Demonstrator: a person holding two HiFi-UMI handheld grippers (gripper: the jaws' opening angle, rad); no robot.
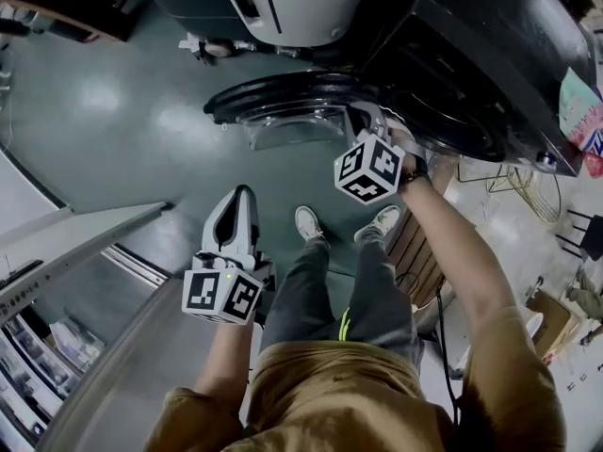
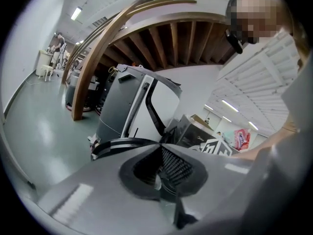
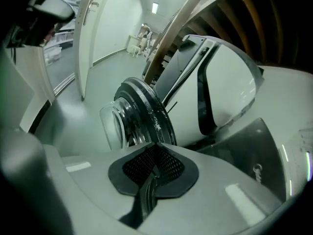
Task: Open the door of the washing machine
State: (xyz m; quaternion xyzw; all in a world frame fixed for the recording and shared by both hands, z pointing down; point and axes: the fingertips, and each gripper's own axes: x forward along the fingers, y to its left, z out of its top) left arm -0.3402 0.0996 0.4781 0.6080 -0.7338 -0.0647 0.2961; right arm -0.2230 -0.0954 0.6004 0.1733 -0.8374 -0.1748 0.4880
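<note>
Head view: right gripper [image 1: 363,113] outstretched at door [image 1: 273,97]; jaws together.

Left tongs [image 1: 243,194] closed, empty, held near body; right tongs [image 1: 369,119] closed, empty, reaching forward.

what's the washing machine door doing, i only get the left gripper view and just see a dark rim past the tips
Observer: In the head view the door stands wide open, well clear of the washing machine.
Operator: where's the right gripper, is it on the door
Observer: Its own view shows the right gripper shut with nothing in it, and the door's rim just beyond its tips.
Operator: and how far off am i
Observer: The head view shows the left gripper low beside the person's leg, apart from the door and pointing over the floor.
</note>
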